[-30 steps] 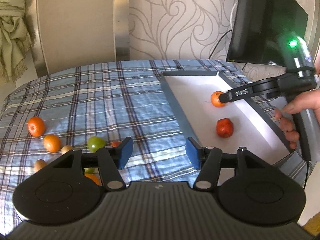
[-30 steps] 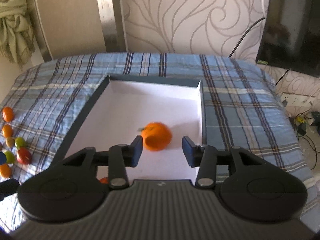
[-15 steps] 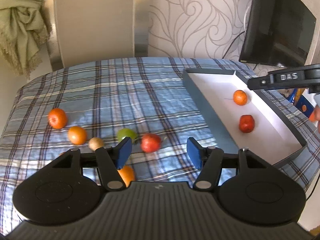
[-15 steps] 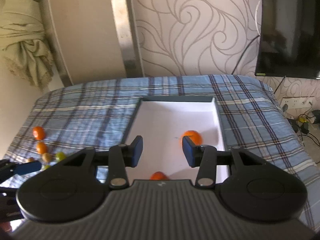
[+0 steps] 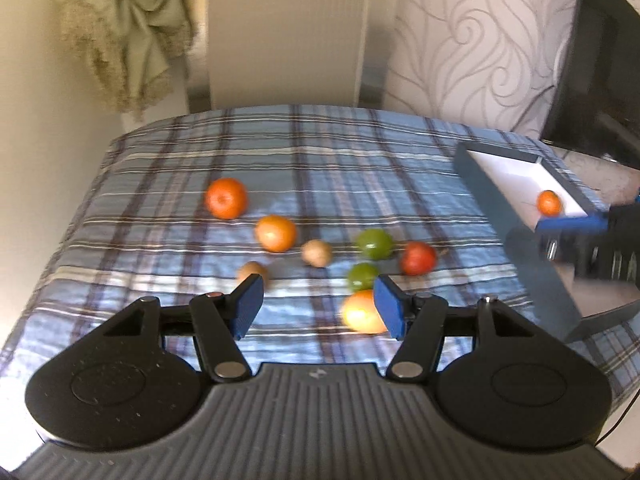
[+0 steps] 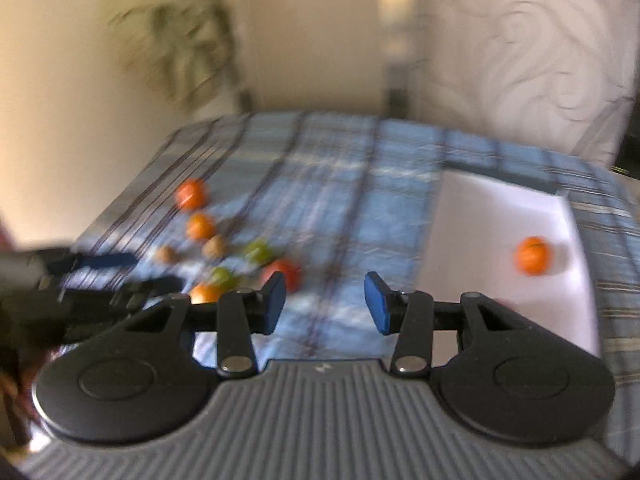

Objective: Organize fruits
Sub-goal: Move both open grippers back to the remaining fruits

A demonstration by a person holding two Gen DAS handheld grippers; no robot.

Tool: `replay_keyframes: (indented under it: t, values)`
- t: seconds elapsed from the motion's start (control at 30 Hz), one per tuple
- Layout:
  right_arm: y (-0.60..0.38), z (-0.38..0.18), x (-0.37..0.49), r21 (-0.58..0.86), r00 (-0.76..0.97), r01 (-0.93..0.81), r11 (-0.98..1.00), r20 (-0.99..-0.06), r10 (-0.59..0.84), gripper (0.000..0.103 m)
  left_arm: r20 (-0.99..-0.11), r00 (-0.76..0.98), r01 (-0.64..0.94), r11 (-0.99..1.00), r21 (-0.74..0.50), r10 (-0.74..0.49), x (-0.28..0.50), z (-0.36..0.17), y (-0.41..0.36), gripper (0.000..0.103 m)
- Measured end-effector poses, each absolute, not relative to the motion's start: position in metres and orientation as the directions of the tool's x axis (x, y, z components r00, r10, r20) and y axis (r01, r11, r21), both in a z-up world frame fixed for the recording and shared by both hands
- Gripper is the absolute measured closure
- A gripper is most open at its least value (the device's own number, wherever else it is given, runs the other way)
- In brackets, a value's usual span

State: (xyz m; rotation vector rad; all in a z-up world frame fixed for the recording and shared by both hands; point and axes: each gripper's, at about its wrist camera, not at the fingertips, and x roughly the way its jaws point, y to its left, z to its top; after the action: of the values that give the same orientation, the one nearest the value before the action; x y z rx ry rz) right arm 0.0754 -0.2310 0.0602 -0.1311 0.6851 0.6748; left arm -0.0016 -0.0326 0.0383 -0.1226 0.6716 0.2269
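Note:
Several loose fruits lie on the plaid cloth: two oranges [image 5: 226, 197] [image 5: 276, 233], two green fruits [image 5: 374, 244], a red fruit [image 5: 418, 258], two small brown ones [image 5: 316, 253] and an orange fruit [image 5: 360, 312] close to my left gripper's right finger. My left gripper [image 5: 318, 307] is open and empty above the cloth. A grey tray [image 5: 492, 192] with a white floor holds an orange [image 5: 549, 203]. My right gripper [image 6: 325, 303] is open and empty, over the cloth left of the tray [image 6: 576, 216]; the view is blurred.
A dark monitor [image 5: 600, 60] stands behind the tray at the right. A curtain [image 5: 128, 28] hangs at the back left. The table's left edge [image 5: 80, 216] drops off beside the oranges. The right gripper's body [image 5: 592, 248] reaches over the tray.
Both grippers have swung left, away from the tray and toward the loose fruits. The right gripper let go of the orange, which now lies in the tray.

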Motion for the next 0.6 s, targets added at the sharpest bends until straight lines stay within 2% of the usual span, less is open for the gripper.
replay_keyframes:
  t: [0.2,0.6]
  values:
    - [-0.181,0.042,0.055,0.074,0.477,-0.717,0.693,-0.673,0.565,0.057,-0.641,0.739,-0.287,0.958,-0.02,0.208,-0.014,0.037,-0.009,0.036]
    - [-0.135,0.02,0.06,0.114,0.453,-0.687,0.718,-0.706,0.545,0.055,-0.643,0.735,-0.275,0.961,0.008,0.215,-0.035,0.037,0.026,0.036]
